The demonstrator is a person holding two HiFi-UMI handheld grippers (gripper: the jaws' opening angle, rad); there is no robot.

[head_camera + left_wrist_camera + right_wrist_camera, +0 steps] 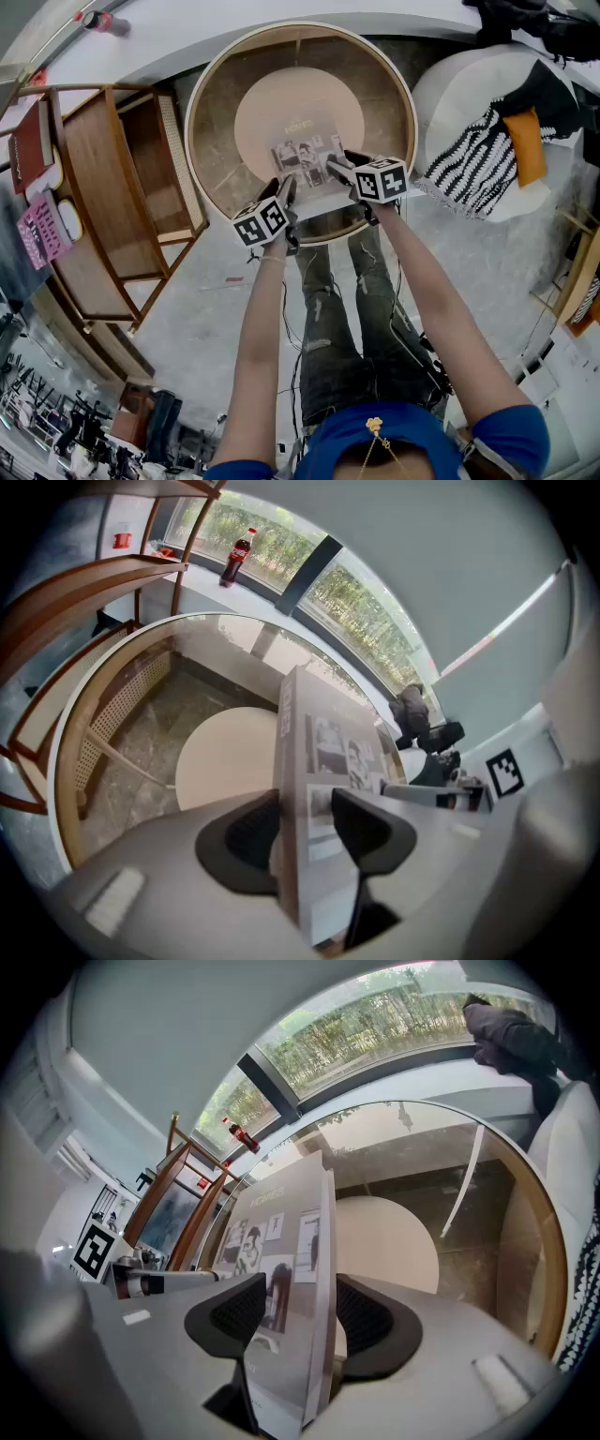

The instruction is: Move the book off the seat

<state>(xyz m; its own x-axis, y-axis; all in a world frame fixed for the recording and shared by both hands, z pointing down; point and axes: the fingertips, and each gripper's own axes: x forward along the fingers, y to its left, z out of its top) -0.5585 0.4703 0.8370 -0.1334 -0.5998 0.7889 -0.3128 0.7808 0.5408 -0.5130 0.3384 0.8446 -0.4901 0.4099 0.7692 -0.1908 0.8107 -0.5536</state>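
Observation:
A grey book (305, 164) with black-and-white photos on its cover is at the front of the round cream seat (272, 112) of a wood-rimmed tub chair (202, 94). My left gripper (289, 192) is at its left edge. In the left gripper view the book (328, 752) stands edge-on between the pads, and the left gripper (305, 832) is shut on it. My right gripper (339, 169) is at the book's right side. In the right gripper view the book (281, 1232) is between the jaws of the right gripper (300, 1312), with a small gap at the right pad.
A wooden shelf unit (103, 178) stands left of the chair with books (33, 141) on it. A white pouf (469, 84) with a striped cloth (473, 159) sits at the right. A cola bottle (236, 557) stands on the window sill. The person's legs (347, 309) are right before the chair.

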